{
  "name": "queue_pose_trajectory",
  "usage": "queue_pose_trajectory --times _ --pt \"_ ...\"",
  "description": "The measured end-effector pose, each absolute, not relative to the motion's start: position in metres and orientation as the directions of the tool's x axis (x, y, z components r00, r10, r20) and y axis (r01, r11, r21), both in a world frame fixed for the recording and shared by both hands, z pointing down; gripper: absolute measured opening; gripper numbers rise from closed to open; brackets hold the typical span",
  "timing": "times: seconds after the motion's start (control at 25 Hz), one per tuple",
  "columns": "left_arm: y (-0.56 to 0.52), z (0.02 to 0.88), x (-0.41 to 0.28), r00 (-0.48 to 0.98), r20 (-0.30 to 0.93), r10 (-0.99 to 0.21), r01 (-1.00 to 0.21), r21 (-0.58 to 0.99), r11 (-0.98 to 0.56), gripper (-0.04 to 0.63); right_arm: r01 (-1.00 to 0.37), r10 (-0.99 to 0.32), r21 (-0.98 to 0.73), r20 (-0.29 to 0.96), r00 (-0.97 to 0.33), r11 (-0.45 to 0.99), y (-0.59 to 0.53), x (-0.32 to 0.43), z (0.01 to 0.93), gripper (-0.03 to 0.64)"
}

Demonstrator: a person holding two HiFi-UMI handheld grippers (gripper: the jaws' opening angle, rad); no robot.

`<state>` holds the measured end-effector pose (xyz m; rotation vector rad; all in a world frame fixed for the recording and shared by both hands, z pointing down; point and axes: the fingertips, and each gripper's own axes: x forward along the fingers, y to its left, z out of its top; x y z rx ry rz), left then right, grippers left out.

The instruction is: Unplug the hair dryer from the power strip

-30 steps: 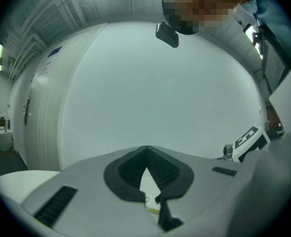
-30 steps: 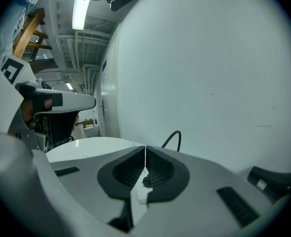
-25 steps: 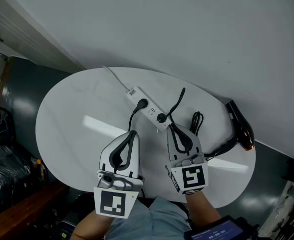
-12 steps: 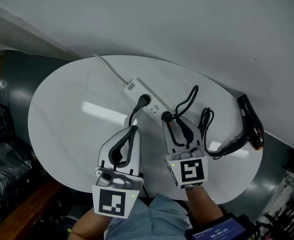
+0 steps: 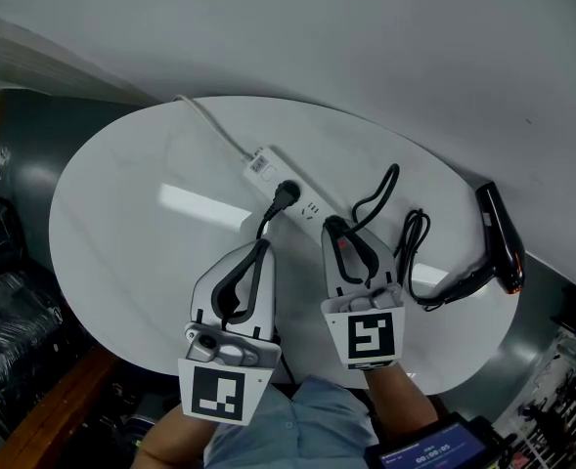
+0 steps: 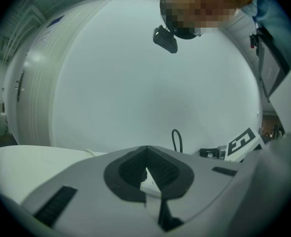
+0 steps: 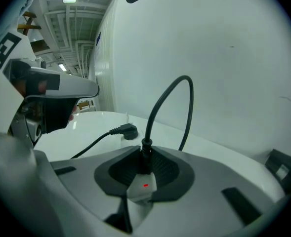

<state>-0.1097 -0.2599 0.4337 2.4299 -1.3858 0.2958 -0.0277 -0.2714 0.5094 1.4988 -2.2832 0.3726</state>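
Note:
A white power strip (image 5: 280, 186) lies on the round white table (image 5: 121, 223) with two black plugs in it. The hair dryer's plug (image 5: 332, 227) (image 7: 145, 154) sits between the pads of my right gripper (image 5: 337, 231) (image 7: 145, 163), whose jaws are closing and touch it on both sides. Its cable (image 5: 380, 189) loops away to the black hair dryer (image 5: 501, 234) at the table's right edge. My left gripper (image 5: 259, 249) (image 6: 145, 154) rests shut just short of the strip, nothing seen between its pads. The other plug (image 5: 286, 192) has a cable running under it.
The strip's white lead (image 5: 214, 130) runs off the table's far left edge. A white wall stands close behind the table. Dark clutter (image 5: 14, 311) lies on the floor at the left. Bare tabletop spreads left of the strip.
Both grippers have come down and forward to the strip. The right gripper's tips, just short of the dryer's plug a second ago, now stand around it.

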Motion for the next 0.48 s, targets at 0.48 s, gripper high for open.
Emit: queue_pose_trajectory --times 0.48 --pt "-0.2635 0.4293 -0.1092 0.504 0.321 -0.802 -0.863 0.176 -0.473 -0.002 -0.922 -0.807 -0.095 0.454 -0.377 0.377 -0.2654 -0.0218 0.5007 0.052"
